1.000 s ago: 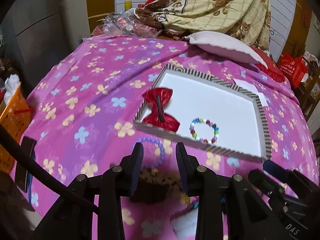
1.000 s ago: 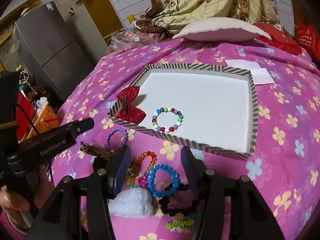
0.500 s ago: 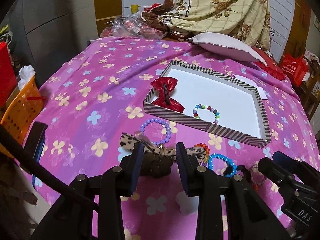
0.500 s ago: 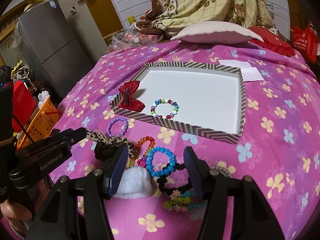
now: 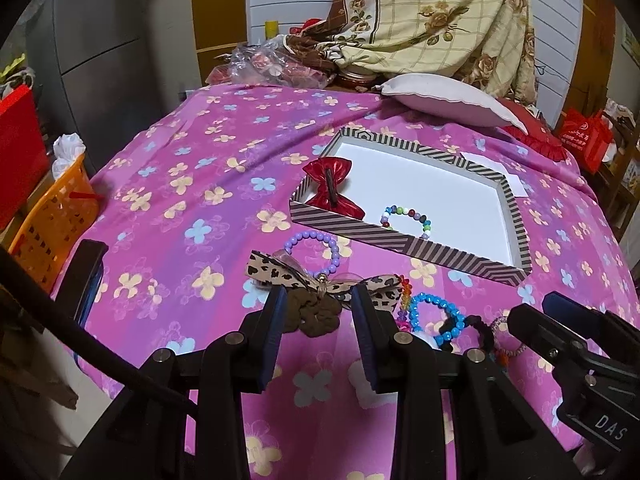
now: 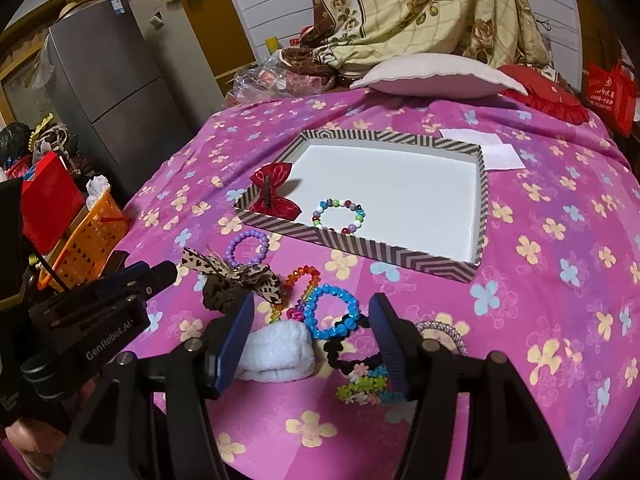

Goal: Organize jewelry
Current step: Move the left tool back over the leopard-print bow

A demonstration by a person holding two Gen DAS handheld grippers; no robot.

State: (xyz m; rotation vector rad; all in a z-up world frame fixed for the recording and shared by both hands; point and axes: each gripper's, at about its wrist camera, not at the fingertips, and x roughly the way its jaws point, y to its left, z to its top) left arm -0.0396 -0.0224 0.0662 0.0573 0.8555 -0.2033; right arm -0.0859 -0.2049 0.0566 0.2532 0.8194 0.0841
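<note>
Centrally, the striped tray [image 6: 460, 266] is lying on the pink floral cloth [image 6: 560, 240], holding a red bow [image 6: 274, 196] and a multicoloured bracelet [image 6: 340, 216]. Lower down, the right gripper [image 6: 312, 340], jaws having just been widening, is hovering over the blue bracelet [image 6: 332, 312], seemingly untouched; the left gripper [image 5: 318, 324] is gaping over the leopard bow [image 5: 320, 280].

Two handheld grippers point down and forward side by side. The left gripper [image 5: 319, 312] has its jaws apart, nothing gripped. The right gripper [image 6: 312, 326] has just been opening wider, pads pressing nothing.
</note>
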